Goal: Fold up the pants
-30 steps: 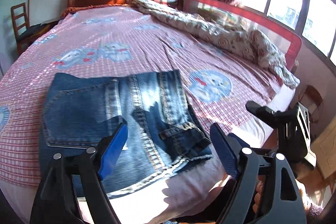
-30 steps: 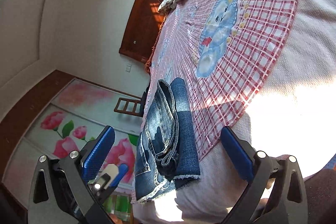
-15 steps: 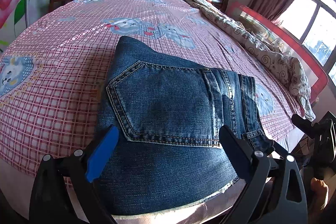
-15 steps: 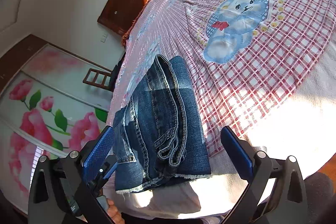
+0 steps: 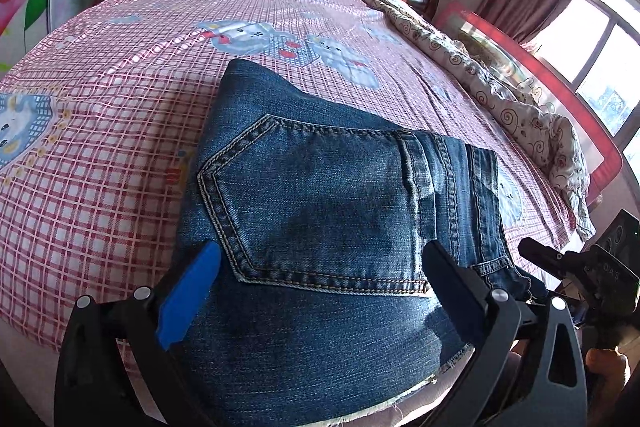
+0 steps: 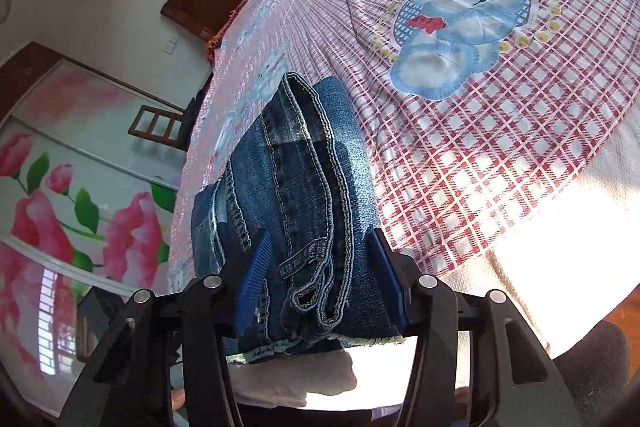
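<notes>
The bed point(image 5: 120, 155) is carrying the jeans point(image 5: 320, 227) at its near edge, already folded into a compact stack, so the folding is looking nearly finished; only a final tidy or lift seems left. The left gripper point(image 5: 316, 287) is hovering over the stack, jaws wide apart. The right gripper point(image 6: 320, 267), spread beside the stack half a second ago, is now clamping the waistband end.

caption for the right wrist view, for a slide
Right hand-held gripper closes around folded jeans at the edge of the checked bedsheet.
</notes>
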`<state>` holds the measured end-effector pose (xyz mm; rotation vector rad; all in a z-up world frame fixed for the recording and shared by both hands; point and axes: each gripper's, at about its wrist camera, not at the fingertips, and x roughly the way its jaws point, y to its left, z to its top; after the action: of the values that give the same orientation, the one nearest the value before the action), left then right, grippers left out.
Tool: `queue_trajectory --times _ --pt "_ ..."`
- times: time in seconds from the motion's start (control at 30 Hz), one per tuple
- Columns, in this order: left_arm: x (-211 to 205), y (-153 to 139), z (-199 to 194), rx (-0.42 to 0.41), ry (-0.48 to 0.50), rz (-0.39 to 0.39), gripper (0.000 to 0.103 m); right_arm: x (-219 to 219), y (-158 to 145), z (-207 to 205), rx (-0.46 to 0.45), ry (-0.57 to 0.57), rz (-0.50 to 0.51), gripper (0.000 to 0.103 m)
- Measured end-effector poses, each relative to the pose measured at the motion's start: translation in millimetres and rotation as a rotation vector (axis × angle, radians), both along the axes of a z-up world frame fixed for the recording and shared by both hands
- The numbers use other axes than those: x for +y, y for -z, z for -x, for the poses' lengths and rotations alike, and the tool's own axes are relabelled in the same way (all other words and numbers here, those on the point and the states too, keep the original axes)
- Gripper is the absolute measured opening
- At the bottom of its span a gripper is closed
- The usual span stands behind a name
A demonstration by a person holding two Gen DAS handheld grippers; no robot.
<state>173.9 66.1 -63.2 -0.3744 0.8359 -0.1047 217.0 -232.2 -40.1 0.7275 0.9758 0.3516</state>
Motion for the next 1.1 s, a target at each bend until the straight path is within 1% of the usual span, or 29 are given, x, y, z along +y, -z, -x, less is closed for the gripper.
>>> queue_trajectory --times 0.03,0.1,0.13,0.17,0.2,0.23,0.37,0.43,0.53,0.57,0.6,0.63,0.67,0.7,0.73,0.77,0.83,0.87,0.93,1.0,1.1 --pt "0 0 0 -0.001 0.002 0.001 0.1 -2 -1 2 0.0 0.007 0.009 0.05" --pt "0 0 0 -0.002 0.006 0.001 0.1 -9 -6 9 -0.004 0.042 0.072 0.049" --pt "1 0 0 -0.002 0.005 0.004 0.1 -13 -6 10 -0.012 0.042 0.049 0.049" --pt "1 0 0 -0.003 0.004 0.008 0.1 -15 -3 8 0.004 0.038 0.023 0.049" --pt "1 0 0 -0.004 0.002 0.009 0.1 -16 -1 7 0.023 0.036 0.02 0.049" --pt "1 0 -1 -0.004 0.001 0.006 0.1 -15 1 7 0.019 0.016 0.003 0.049" --pt "-1 1 -1 -0.005 0.003 -0.002 0.101 -5 -3 9 -0.016 -0.026 -0.016 0.049" --pt "0 1 -1 -0.006 0.006 0.0 0.1 1 -7 9 -0.031 -0.033 -0.008 0.049" --pt "0 1 -1 -0.007 0.009 0.005 0.101 6 -4 5 -0.014 -0.043 -0.006 0.049" --pt "0 2 -1 -0.007 0.008 0.007 0.101 5 0 3 0.0 -0.044 -0.008 0.042" --pt "0 2 -2 -0.008 0.008 0.008 0.101 5 5 1 0.021 -0.03 -0.005 0.032" --pt "0 2 -2 -0.009 0.007 0.008 0.101 6 9 -1 0.04 -0.011 -0.011 0.026" --pt "0 2 -1 -0.009 0.006 0.007 0.101 4 15 -1 0.062 0.01 -0.028 0.019" --pt "-1 2 -2 -0.009 0.006 0.005 0.101 3 21 -1 0.081 0.021 -0.045 0.018" --pt "-1 2 -2 -0.008 0.006 -0.001 0.101 3 22 -1 0.081 0.018 -0.048 0.018" --pt "-2 2 -2 -0.006 0.007 -0.007 0.101 5 20 0 0.07 0.007 -0.025 0.018" --pt "-4 2 -3 0.001 0.007 -0.021 0.101 12 9 0 0.039 -0.031 0.046 0.018" --pt "-4 2 -4 0.005 0.006 -0.027 0.101 18 1 1 0.007 -0.06 0.083 0.013" --pt "-5 3 -5 0.012 0.001 -0.038 0.101 31 -12 0 -0.037 -0.115 0.162 0.01" --pt "-7 3 -7 0.019 0.0 -0.054 0.101 38 -20 -4 -0.058 -0.151 0.165 0.009" --pt "-8 4 -7 0.023 0.003 -0.065 0.101 37 -34 -3 -0.099 -0.161 0.108 0.009"
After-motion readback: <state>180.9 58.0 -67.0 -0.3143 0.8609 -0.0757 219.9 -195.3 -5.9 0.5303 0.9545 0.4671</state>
